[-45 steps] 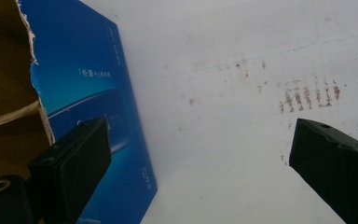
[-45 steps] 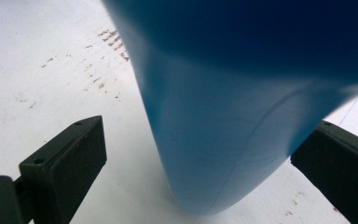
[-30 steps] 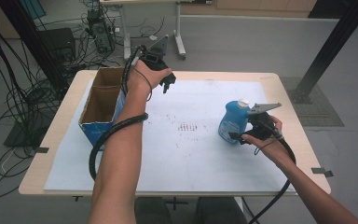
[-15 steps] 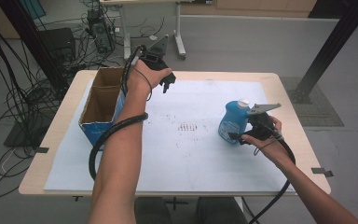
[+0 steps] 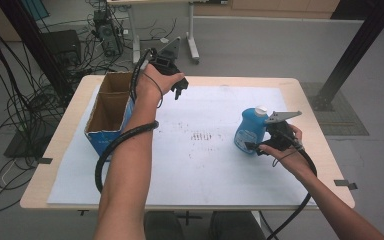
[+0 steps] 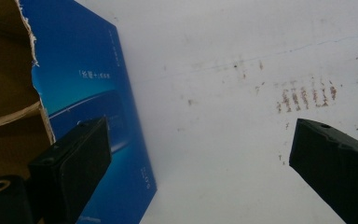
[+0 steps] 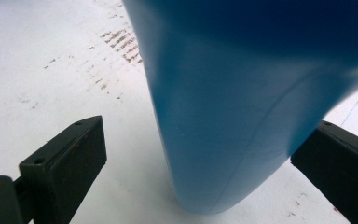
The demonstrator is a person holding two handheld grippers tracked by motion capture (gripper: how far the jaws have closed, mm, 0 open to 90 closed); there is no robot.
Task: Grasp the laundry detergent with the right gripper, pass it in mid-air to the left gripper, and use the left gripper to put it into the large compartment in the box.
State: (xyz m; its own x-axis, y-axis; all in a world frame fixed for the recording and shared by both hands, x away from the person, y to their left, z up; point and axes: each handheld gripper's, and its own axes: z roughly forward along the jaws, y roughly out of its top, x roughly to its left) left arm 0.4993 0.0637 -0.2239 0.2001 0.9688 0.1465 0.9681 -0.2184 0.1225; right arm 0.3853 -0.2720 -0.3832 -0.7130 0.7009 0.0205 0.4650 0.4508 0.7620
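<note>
A blue plastic bottle [image 5: 249,131] with a white cap stands upright on the white sheet at the right. My right gripper [image 5: 258,145] is at its near right side, low down. In the right gripper view the bottle [image 7: 242,107] stands between the spread jaws of the right gripper [image 7: 205,154]; the left jaw is apart from it and the right jaw is close to its side. My left gripper [image 5: 179,89] hangs above the table's far edge beside an open cardboard box [image 5: 108,114]. In its own view the left gripper [image 6: 200,135] is open over the sheet, holding nothing.
The box's blue side [image 6: 98,116] rises at the left of the left gripper view. The white sheet [image 5: 205,165] covers most of the wooden table [image 5: 60,150], with brown marks [image 5: 199,136] at its middle. Cables and table legs crowd the floor behind.
</note>
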